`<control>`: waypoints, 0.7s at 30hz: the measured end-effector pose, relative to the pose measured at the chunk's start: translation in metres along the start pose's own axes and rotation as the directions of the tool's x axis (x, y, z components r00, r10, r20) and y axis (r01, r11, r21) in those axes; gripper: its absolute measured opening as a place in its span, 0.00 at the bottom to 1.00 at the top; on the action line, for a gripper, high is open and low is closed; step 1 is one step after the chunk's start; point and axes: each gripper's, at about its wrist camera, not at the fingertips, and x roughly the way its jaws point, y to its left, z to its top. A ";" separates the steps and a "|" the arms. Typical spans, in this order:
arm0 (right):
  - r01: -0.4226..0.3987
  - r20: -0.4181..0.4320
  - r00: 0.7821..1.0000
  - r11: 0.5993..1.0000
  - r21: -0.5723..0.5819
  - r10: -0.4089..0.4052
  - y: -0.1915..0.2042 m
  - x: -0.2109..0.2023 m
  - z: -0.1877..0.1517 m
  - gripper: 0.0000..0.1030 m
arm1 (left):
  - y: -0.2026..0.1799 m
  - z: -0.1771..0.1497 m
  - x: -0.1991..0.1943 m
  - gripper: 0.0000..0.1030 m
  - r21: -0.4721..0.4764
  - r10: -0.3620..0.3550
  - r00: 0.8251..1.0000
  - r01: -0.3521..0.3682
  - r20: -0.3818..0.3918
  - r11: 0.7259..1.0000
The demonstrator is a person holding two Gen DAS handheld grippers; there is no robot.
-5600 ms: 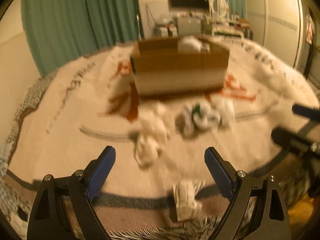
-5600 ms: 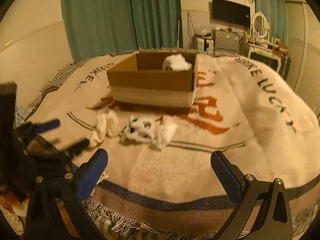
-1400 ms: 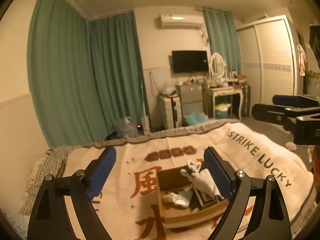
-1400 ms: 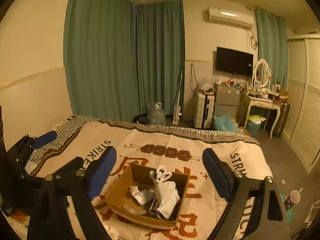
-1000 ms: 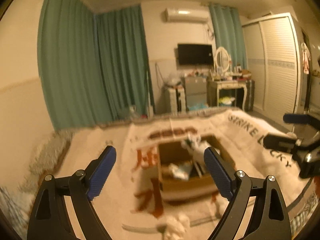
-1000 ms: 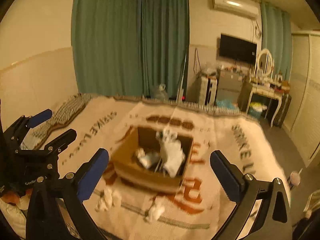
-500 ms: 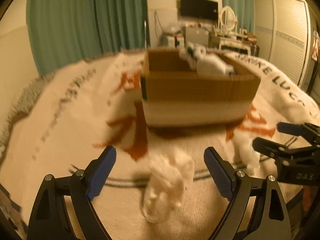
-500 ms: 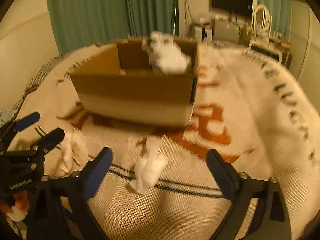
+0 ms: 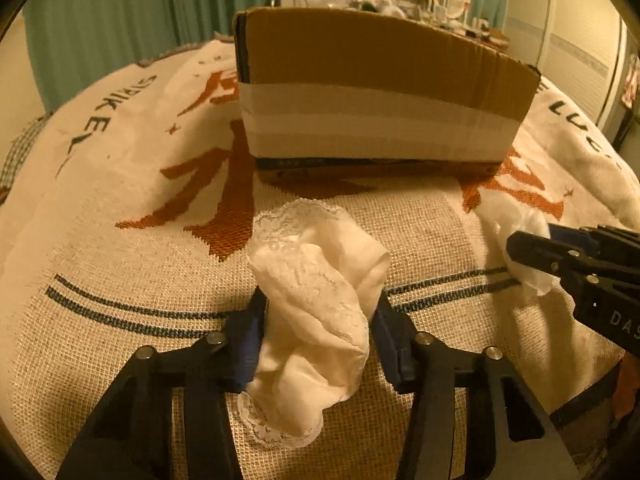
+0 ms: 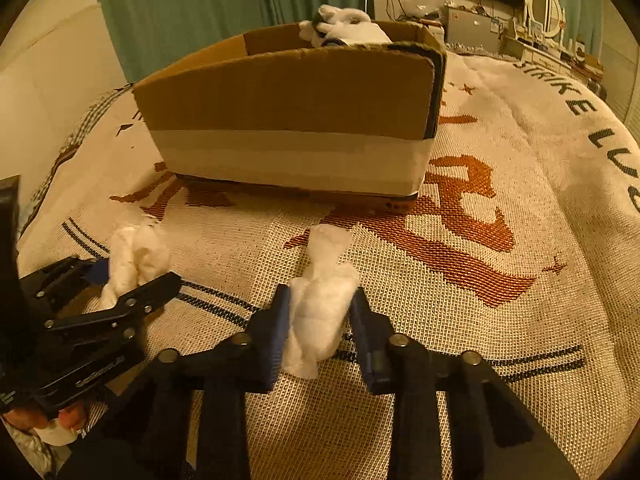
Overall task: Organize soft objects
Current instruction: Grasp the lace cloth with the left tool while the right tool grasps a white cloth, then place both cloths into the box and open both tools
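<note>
**Ana:** Left wrist view first: the left gripper [image 9: 318,332] has its blue pads pressed into both sides of a cream lace-trimmed sock [image 9: 316,300], which lies bunched on the woven blanket [image 9: 120,280] of the bed. What about the other side?

**Ben:** The right gripper [image 10: 320,320] is likewise closed around a white sock [image 10: 320,300], just near of the cardboard box [image 10: 296,120]. That sock touches the blanket too, so neither looks lifted yet.

**Ana:** Then I'd judge this the grasping step, with both pieces clamped and ready to rise.

**Ben:** Agreed. The box stands on the far side of both socks, its near wall tall from this low angle. A white bundle [image 10: 344,28] already pokes over its far rim.

**Ana:** So the next move calls for raising each sock well above that wall before carrying it forward, then releasing over the opening.

**Ben:** And soft fabric may dangle, so the trailing ends could catch the cardboard edge.
</note>
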 end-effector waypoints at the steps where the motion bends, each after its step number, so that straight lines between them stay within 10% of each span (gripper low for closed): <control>1: 0.003 0.008 1.000 1.000 -0.005 -0.003 0.001 -0.002 -0.002 0.26 | -0.001 -0.001 -0.003 0.34 0.000 -0.013 1.000 0.013 0.001 1.000; 21: -0.034 0.127 0.991 0.999 -0.015 0.036 0.014 -0.078 -0.015 0.26 | -0.007 0.010 -0.079 0.27 0.002 -0.077 0.990 0.077 0.119 0.997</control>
